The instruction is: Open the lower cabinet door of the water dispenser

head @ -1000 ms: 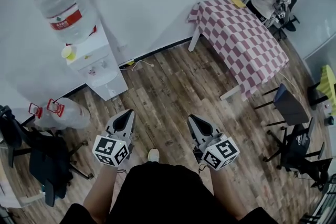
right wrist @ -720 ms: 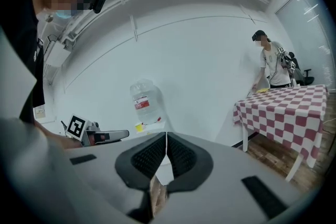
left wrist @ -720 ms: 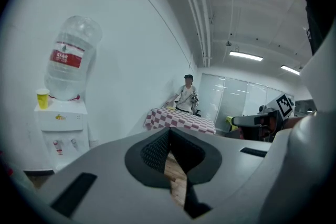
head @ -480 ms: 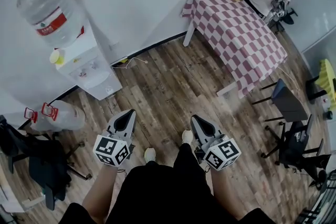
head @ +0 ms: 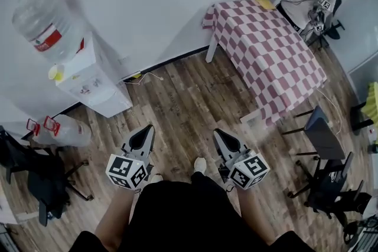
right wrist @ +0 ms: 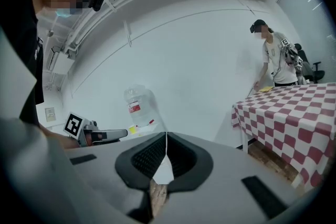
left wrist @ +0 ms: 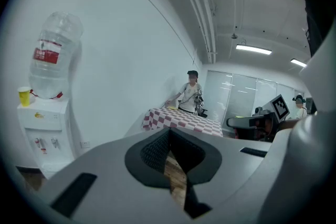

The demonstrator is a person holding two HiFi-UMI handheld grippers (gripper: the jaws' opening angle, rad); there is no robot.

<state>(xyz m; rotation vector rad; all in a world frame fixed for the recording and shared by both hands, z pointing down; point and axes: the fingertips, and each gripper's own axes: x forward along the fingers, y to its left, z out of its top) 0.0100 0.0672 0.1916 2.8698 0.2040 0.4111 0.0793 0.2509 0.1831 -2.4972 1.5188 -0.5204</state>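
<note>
**Both tools shut and empty, dispenser well apart at ten o'clock**

Head view: the water dispenser (head: pixel 88 82) is standing against the wall at ten o'clock, its inverted bottle (head: pixel 47 18) on top and a yellow cup (head: pixel 54 72) sitting on its upper ledge. Its lower cabinet door is facing the room, but the steep angle is hiding most of that front. The left tool (head: pixel 146 130) and right tool (head: pixel 218 136) are hanging side by side at six o'clock, both well apart from the dispenser. I judge they are being carried this way because the reach has not begun. Bare wooden floor (head: pixel 189 97) is lying between them and the cabinet, giving open room. A spare bottle (head: pixel 62 130) is lying at nine o'clock, just beside the dispenser's base. An office chair (head: pixel 35 180) is crowding eight o'clock, so the right of the cabinet looks the freer side. A cable (head: pixel 144 75) is trailing along the skirting at eleven.

Left gripper view: the jaws are pressing together along one seam, with nothing between them. The dispenser is showing at nine o'clock, its bottom edge cut off behind the tool's body, so the door's edge cannot be read. The checked tabletop (left wrist: pixel 181 119) is sitting at twelve.

Right gripper view: these jaws are likewise meeting with nothing gripped. The dispenser's bottle is rising at eleven o'clock, and the checked tabletop is filling three o'clock, with a person (right wrist: pixel 275 57) standing behind it.
</note>
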